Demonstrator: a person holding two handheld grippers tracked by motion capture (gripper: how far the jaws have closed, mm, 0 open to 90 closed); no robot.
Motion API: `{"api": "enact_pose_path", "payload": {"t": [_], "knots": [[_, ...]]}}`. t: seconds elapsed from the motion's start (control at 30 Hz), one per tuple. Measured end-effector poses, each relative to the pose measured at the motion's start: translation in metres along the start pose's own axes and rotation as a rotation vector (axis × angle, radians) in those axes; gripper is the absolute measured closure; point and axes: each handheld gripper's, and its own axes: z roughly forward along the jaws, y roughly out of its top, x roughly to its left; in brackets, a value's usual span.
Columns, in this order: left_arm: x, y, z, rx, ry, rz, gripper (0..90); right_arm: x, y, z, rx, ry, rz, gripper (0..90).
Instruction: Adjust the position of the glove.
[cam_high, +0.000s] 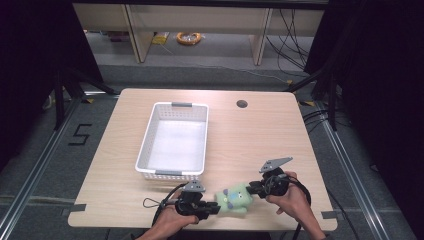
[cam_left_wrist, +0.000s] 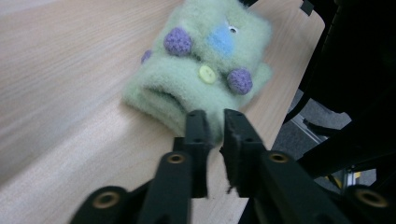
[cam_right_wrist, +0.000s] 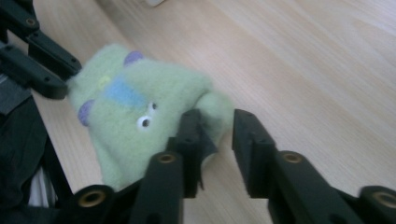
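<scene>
High view first: a green plush toy (cam_high: 235, 198) lies near the front edge of the wooden table (cam_high: 260, 135), between the two grippers. The left gripper (cam_high: 216, 209) comes at it from the left, the right gripper (cam_high: 251, 189) from the right, each in a person's hand. A white basket (cam_high: 145, 142) sits just behind them, toward the table's middle, with nothing in it.

Left gripper view shows the left gripper (cam_left_wrist: 215, 133) with its jaws drawn close, only a narrow gap between them, and a bit of the toy's (cam_left_wrist: 205, 70) fuzzy edge caught in that gap. Purple knobs, a yellow button and a blue patch face up.

Right gripper view has the right gripper (cam_right_wrist: 215, 135) with jaws parted, straddling a stubby end of the toy (cam_right_wrist: 135, 116); whether they press it I cannot tell. The left gripper's jaws show at the toy's far side.
</scene>
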Motion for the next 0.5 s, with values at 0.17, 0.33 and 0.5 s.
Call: {"api": "enact_pose_path", "payload": {"t": [0.17,0.33,0.5], "knots": [[0.002,0.005,-0.011,-0.049,0.064,-0.028,54.0,0.002,-0.004,-0.012,-0.062,-0.051,0.103,57.0],[0.005,0.006,-0.009,-0.049,0.097,-0.076,43.0,0.010,-0.008,-0.016,-0.087,-0.023,0.134,45.1],[0.004,0.007,0.000,-0.031,0.111,-0.101,38.3,0.015,-0.006,-0.007,-0.079,0.006,0.195,41.8]]}}
